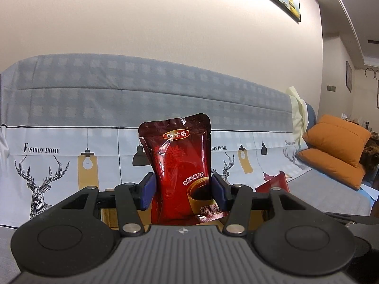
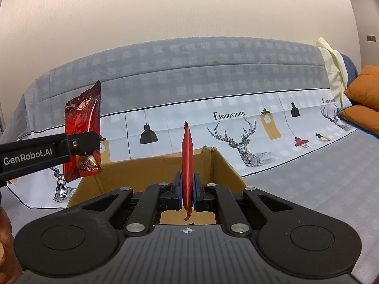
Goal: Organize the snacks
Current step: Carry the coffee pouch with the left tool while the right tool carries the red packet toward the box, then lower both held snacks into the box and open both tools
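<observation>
- The left gripper (image 1: 182,190) is clamped on a dark red pouch (image 1: 181,165), its blue pads pressing the pouch's two side edges. The pouch stands upright, held in the air over the near left corner of the cardboard box (image 2: 227,165).
- The right gripper (image 2: 187,190) is clenched on a thin red sachet (image 2: 187,156), seen edge-on and upright, directly above the open box.
- The pouch is pinched across its width, near its lower half. I'd judge the glossy film could slide or buckle between the pads; if it does, it may tip toward the box's left wall and land outside, on the sofa cover (image 2: 308,177).
- The sachet is gripped near its lower end, so most of it stands free above the pads. A quick tilt could make it flop sideways and catch the box's torn far rim on release.
- Both grippers hang close over the same box. If they go down together, the left one could knock the sachet or the box's left wall.
- The box sits on soft fabric, not a firm surface. A nudge to its wall would likely shift or tilt it.
- Nothing already lying inside the box can be made out from here, so I can't tell how much room is left.
</observation>
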The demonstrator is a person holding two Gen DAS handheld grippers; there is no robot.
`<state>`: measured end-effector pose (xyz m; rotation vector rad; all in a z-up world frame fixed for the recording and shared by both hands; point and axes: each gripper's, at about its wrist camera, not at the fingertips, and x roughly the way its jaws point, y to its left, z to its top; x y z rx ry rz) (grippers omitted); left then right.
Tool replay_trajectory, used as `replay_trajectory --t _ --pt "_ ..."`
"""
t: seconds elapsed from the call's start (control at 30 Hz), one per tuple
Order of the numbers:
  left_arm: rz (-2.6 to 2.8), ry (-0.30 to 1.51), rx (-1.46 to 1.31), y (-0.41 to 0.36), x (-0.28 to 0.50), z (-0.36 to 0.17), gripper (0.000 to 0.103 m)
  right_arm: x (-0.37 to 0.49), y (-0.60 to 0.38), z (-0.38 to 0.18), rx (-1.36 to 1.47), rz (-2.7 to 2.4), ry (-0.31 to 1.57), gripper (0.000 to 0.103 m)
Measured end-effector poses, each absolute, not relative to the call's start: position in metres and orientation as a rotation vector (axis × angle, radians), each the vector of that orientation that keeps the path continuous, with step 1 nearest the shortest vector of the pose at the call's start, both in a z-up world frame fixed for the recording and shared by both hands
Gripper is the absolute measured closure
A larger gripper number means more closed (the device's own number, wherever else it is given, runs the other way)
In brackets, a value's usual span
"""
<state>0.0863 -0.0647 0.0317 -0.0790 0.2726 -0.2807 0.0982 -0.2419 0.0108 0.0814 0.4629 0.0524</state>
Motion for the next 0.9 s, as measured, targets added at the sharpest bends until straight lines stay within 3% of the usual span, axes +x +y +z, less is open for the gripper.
replay_trajectory --t 0.83,0.9 --pt "-0.276 0.257 -0.091 -0.0656 0.0837 0.0341 0.047 0.0938 -0.2422 0.0120 0.063 0.038 0.427 0.095" --pt "-0.290 0.265 -0.094 -0.0664 0.0845 0.0338 0.041 0.0950 -0.2428 0.0133 0.063 0.033 0.419 0.095"
